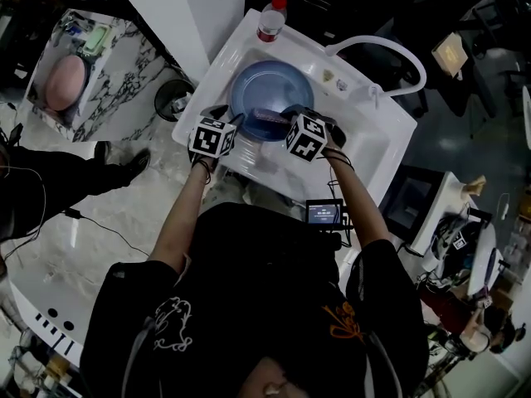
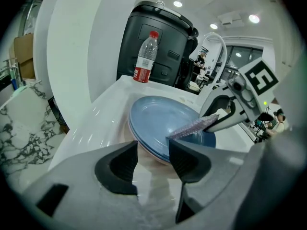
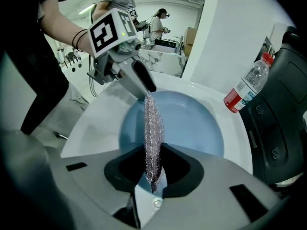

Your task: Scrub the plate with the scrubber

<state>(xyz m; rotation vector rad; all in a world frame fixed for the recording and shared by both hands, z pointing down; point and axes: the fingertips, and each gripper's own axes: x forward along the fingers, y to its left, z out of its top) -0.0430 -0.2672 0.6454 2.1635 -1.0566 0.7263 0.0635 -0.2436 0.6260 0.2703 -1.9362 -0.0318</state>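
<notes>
The head view looks steeply down from above the person's shoulders onto the white sink (image 1: 241, 52), with the blue plate (image 1: 270, 85) near the top centre of the frame. The left gripper view sits low and close at the plate's rim, facing across the plate toward a water bottle (image 2: 145, 56) behind it. The right gripper view sits close at the plate's opposite side, looking back across it. All three views share the plate and the bottle.
</notes>
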